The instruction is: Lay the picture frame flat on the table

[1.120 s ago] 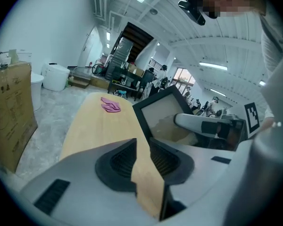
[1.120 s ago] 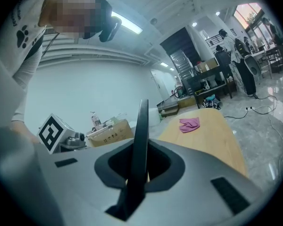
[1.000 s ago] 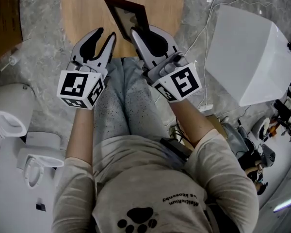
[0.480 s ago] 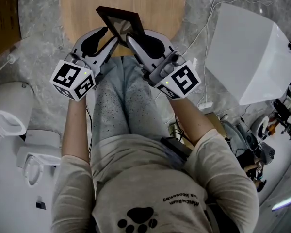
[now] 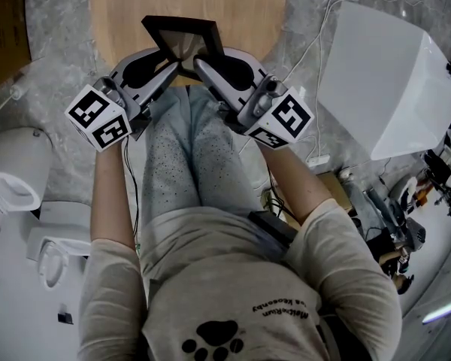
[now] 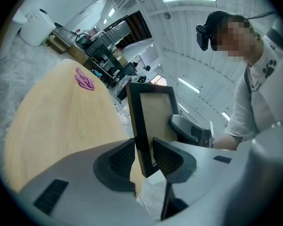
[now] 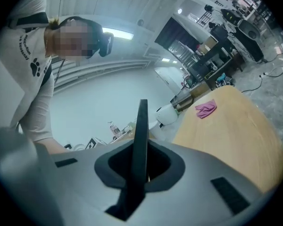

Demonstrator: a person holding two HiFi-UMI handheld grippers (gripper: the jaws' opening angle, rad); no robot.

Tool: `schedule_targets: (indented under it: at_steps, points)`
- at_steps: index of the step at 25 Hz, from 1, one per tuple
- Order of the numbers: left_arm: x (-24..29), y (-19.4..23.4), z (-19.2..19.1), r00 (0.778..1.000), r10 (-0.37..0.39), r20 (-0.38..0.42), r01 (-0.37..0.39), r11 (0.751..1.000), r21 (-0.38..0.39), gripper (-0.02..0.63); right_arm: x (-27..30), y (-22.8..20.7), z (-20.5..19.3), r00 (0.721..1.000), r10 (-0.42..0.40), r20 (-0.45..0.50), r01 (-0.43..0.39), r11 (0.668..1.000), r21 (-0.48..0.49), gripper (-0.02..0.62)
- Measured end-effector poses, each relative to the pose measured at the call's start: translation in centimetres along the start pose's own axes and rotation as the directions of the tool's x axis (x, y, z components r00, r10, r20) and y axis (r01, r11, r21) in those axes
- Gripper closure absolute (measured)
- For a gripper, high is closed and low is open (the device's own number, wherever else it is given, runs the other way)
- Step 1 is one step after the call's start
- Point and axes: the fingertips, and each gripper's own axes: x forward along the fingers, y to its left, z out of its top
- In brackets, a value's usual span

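The black picture frame (image 5: 179, 36) is held upright over the near edge of the round wooden table (image 5: 135, 6). My right gripper (image 5: 198, 63) is shut on the frame's edge; in the right gripper view the frame (image 7: 141, 135) stands edge-on, clamped between the dark pads of that gripper (image 7: 140, 160). My left gripper (image 5: 173, 68) has the frame's lower corner (image 6: 142, 126) between its jaws. Those jaws (image 6: 144, 157) are closing, with the pads close on either side of the black border, and no firm press shows.
A pink cloth (image 6: 84, 79) lies at the table's far side. A large white box (image 5: 391, 89) stands on the floor to the right, with cables near it. White appliances (image 5: 15, 171) stand at the left. The person's lap is right below both grippers.
My left gripper has swung in from the left and now straddles the frame's lower corner. The right gripper has carried the frame a little to the left.
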Motion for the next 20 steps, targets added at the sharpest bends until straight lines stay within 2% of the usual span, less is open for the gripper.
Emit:
schedule_targets:
  at_steps: [5, 16, 20]
  points:
    - [-0.1, 0.5, -0.6, 1.000, 0.015, -0.019, -0.016, 0.999, -0.050, 0.503, -0.2, -0.6, -0.7, 1.000, 0.001, 0.003, -0.001, 0.999, 0.043, 0.557]
    - [0.3, 1.4, -1.7, 0.991, 0.085, -0.098, -0.087, 0.996, -0.011, 0.518, -1.1, -2.8, -3.3, 0.995, -0.082, -0.061, 0.087, 0.992, 0.088, 0.553]
    - [0.3, 1.8, -2.1, 0.988, 0.105, -0.115, -0.106, 0.994, -0.004, 0.520, -1.2, -3.4, -4.0, 0.987, -0.137, -0.086, 0.144, 0.987, 0.073, 0.537]
